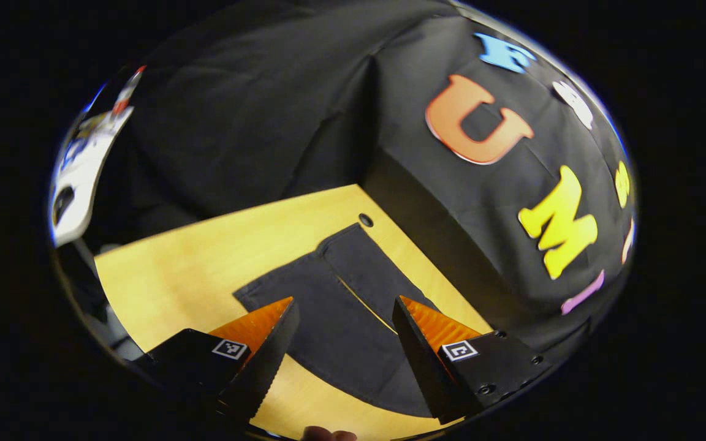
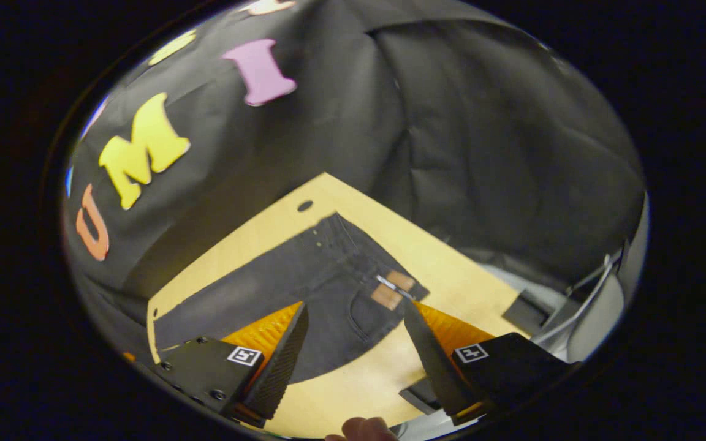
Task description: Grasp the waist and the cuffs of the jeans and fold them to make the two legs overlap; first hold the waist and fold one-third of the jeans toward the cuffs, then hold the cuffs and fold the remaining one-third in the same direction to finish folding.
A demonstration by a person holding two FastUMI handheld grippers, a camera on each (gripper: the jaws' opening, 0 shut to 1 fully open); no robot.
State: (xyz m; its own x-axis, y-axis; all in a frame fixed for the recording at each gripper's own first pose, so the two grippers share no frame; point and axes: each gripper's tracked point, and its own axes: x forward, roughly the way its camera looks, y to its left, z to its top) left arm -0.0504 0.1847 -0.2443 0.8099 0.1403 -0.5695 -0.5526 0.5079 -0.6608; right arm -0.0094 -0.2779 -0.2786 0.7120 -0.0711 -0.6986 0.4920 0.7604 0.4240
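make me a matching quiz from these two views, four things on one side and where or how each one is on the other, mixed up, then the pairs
Things:
1. jeans
2. brown waist patch
3. left gripper
4. round hole

Descriptions:
a. open above the leg end
b. near the table's far corner
c. spread flat on the wooden table
d. sewn at the waistband

Pairs: 1-c, 2-d, 3-a, 4-b

Dark jeans (image 2: 304,288) flat on wooden table (image 2: 439,257), unfolded. Waist end with tan patch (image 2: 385,296) and back pocket in right gripper view; two legs side by side, cuffs (image 1: 344,245) near table's far corner.
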